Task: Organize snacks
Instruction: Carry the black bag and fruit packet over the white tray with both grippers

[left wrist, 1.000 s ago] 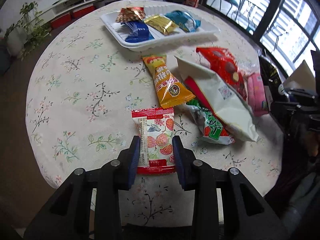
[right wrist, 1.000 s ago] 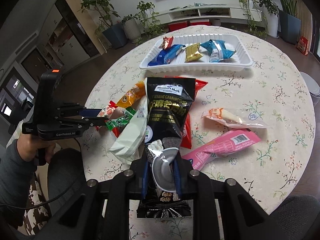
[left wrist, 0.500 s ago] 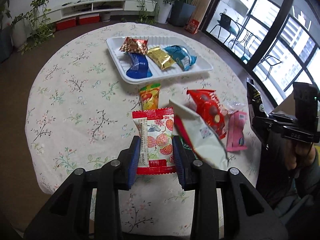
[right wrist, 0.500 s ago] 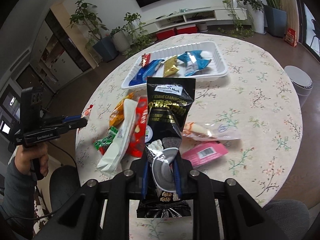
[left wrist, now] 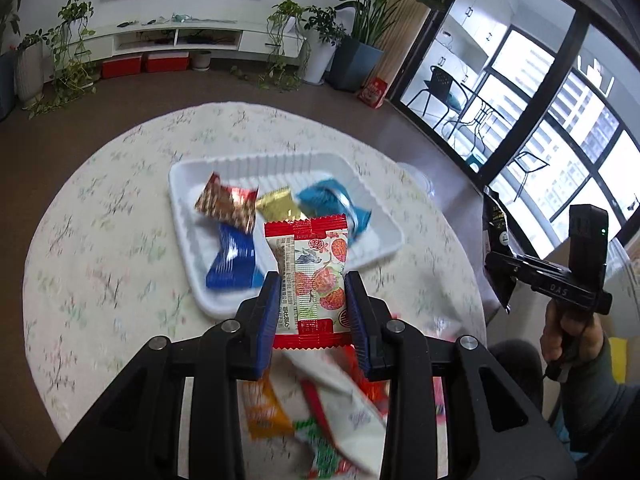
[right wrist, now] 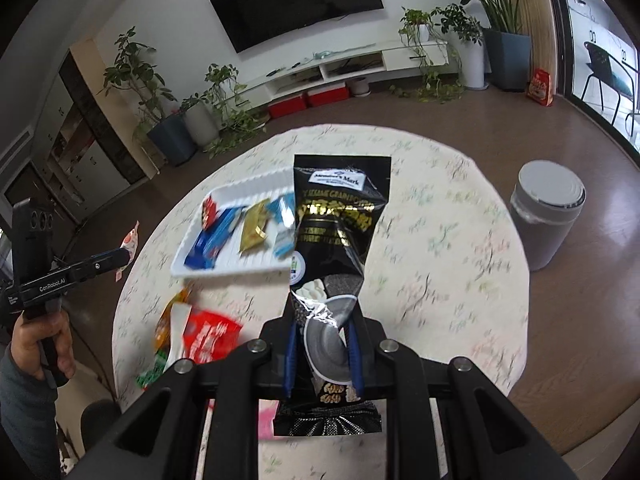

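Your left gripper has its jaws clenched on the red strawberry packet, which stands upright in the middle of the left wrist view, in front of the white tray. Your right gripper has its jaws clenched on the lower part of the black pouch, which rises in the centre of the right wrist view with the tray to its left. Both packets look clear of the bench. To place them well, carry each over a bare stretch of tray beside the sweets already lying there, lower it until it rests on the tray floor, then let go. The tall pouch may tip, so lay it flat. Both grippers tilt downward toward the bench; your right hand shows at the right edge of the left wrist view, your left hand at the lower left of the right wrist view
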`<state>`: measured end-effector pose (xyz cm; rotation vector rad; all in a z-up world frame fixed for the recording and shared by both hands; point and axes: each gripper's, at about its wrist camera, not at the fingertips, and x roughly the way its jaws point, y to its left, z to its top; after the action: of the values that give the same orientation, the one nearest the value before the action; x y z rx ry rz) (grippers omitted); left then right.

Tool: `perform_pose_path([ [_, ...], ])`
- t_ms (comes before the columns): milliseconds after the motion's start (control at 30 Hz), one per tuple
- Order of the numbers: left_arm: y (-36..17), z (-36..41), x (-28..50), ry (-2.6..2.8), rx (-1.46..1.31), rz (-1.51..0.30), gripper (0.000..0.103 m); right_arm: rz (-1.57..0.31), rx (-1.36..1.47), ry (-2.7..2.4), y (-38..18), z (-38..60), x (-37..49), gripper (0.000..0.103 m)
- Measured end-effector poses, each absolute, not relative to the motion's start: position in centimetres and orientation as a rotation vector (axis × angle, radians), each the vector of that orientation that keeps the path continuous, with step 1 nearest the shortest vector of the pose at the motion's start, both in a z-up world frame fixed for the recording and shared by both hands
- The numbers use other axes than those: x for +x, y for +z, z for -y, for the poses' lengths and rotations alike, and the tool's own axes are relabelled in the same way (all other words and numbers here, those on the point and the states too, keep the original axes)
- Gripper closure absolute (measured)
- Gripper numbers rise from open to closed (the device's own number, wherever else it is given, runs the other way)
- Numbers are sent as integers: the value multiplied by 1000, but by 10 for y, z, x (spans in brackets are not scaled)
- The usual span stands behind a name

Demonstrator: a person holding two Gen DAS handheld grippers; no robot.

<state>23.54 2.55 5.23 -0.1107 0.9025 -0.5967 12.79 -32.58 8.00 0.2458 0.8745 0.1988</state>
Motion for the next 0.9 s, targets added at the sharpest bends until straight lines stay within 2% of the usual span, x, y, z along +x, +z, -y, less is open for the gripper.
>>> perform_pose_path([
  [167,65,0,275,-581,-119,-895,73,-860,213,213,96,326,174,80],
  [367,47,30,317,-553,-119,-945,73,-890,143,288,102,296,239,80],
  [567,19,55,347,-532,-105,-994,73,-1008,95,332,70,261,292,80],
  [900,-30,66,377,-500,-106,-1048,73,-1117,92,256,24,265,317,80],
])
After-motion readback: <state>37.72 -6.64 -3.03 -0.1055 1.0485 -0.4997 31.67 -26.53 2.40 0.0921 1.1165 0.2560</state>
